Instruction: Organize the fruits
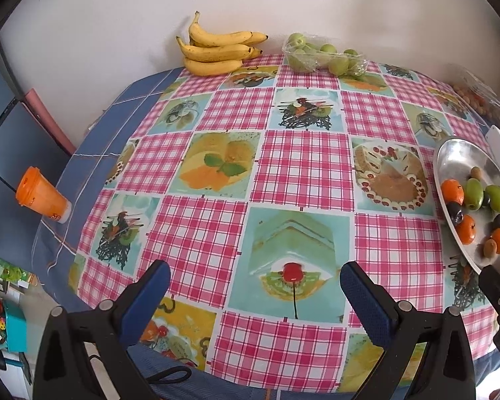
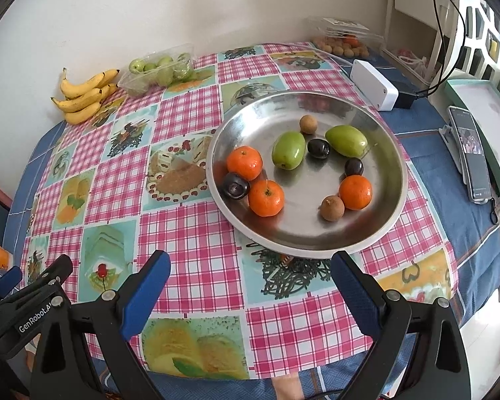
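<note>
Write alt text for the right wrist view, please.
A metal plate on a checked tablecloth holds three oranges, two green fruits, three dark and two brown ones. The open right gripper hovers before it, holding nothing.

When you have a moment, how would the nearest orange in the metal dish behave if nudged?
The nearest orange is round, so it would probably roll on the smooth metal dish. It touches a dark plum, which it would likely bump. It looks firm, not fragile.

Black gripper (image 2: 250, 268) frames, blue-padded fingers (image 2: 146, 296), silver screws, "GenRobot" lettering.
</note>
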Tool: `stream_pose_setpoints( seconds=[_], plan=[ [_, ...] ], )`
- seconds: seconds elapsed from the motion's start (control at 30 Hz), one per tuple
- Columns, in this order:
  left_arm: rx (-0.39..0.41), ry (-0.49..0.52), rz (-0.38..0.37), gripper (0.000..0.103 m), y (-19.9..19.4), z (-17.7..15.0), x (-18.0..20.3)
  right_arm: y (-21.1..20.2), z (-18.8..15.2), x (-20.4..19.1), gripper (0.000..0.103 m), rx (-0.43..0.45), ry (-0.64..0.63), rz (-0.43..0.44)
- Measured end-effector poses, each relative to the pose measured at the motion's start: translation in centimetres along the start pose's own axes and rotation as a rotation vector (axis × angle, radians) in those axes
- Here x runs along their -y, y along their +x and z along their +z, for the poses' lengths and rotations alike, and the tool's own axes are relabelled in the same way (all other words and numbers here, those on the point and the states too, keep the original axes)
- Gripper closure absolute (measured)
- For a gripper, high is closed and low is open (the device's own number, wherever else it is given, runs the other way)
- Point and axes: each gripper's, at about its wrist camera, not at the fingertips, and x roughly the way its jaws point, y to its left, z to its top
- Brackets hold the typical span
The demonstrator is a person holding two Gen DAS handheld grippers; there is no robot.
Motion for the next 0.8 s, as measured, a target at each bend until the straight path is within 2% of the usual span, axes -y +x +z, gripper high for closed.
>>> stream_pose_setpoints(
  seconds=[0.8],
  plan=[
    [-0.007, 0.015, 0.005, 0.0, 0.32, -0.16, 0.11, 0.19, -0.13, -0.04, 0.006, -0.007, 0.001, 0.001]
  ],
)
